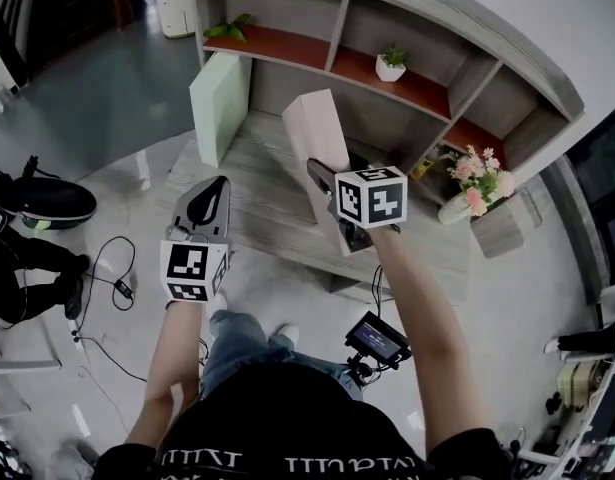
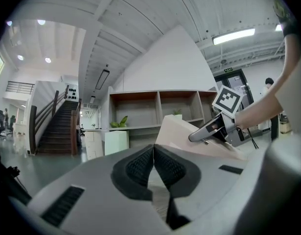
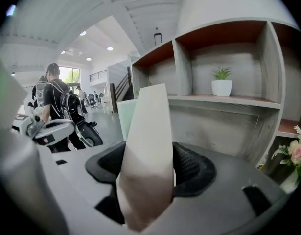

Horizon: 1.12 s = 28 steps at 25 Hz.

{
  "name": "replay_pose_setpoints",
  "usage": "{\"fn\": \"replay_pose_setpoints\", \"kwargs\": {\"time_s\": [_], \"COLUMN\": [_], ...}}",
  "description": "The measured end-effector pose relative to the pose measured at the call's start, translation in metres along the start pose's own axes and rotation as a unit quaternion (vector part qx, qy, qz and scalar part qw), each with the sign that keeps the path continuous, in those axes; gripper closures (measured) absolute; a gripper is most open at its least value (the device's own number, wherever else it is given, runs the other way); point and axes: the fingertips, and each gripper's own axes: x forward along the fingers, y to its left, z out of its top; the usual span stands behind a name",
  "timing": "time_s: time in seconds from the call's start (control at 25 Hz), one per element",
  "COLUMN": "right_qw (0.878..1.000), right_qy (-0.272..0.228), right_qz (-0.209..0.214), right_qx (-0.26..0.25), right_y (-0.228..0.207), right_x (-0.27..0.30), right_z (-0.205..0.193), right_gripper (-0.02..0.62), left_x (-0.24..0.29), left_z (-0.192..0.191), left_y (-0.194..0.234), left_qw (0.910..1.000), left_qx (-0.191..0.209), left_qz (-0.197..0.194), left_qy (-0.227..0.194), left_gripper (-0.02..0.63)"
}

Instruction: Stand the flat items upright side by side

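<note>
A pale pink flat box (image 1: 315, 130) is held tilted over the grey wooden shelf top (image 1: 262, 203), and my right gripper (image 1: 324, 171) is shut on its near end. In the right gripper view the pink box (image 3: 149, 141) fills the gap between both dark pads (image 3: 192, 165). A pale green flat box (image 1: 218, 104) stands upright at the shelf's left end, also visible as the green box (image 3: 124, 115) behind the pink one. My left gripper (image 1: 209, 200) hovers at the shelf's front left, shut and empty (image 2: 153, 153). From there I see the pink box (image 2: 182, 130) and the right gripper (image 2: 209, 129).
The shelf unit's cubbies hold a white potted plant (image 1: 391, 64) and a green leafy plant (image 1: 230, 28). A vase of pink flowers (image 1: 476, 184) stands at the right. Cables (image 1: 112, 273) and a black device (image 1: 377, 338) lie on the floor. A person (image 3: 55, 99) stands far off.
</note>
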Motion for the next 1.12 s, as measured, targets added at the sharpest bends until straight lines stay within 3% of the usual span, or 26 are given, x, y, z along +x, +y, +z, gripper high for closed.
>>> {"fn": "replay_pose_setpoints", "kwargs": {"time_s": [0.36,0.64,0.84,1.12], "right_qw": [0.992,0.982,0.983,0.99], "right_qy": [-0.124,-0.174,-0.171,-0.093], "right_qz": [-0.027,-0.066,-0.072,-0.095], "right_qx": [-0.019,0.024,0.015,0.04], "right_y": [0.009,0.012,0.023,0.024], "right_x": [-0.009,0.004,0.016,0.042], "right_z": [-0.002,0.002,0.003,-0.021], "right_gripper": [0.288,0.287,0.285,0.284], "left_x": [-0.013,-0.012,-0.006,0.004], "left_z": [0.0,-0.001,-0.004,-0.006], "left_y": [-0.006,0.008,0.024,0.04], "left_qw": [0.9998,0.9996,0.9996,0.9994], "left_qx": [0.016,0.022,0.016,0.013], "left_qz": [0.002,-0.005,-0.007,-0.016], "left_qy": [0.008,0.017,0.022,0.029], "left_gripper": [0.592,0.592,0.592,0.592]}}
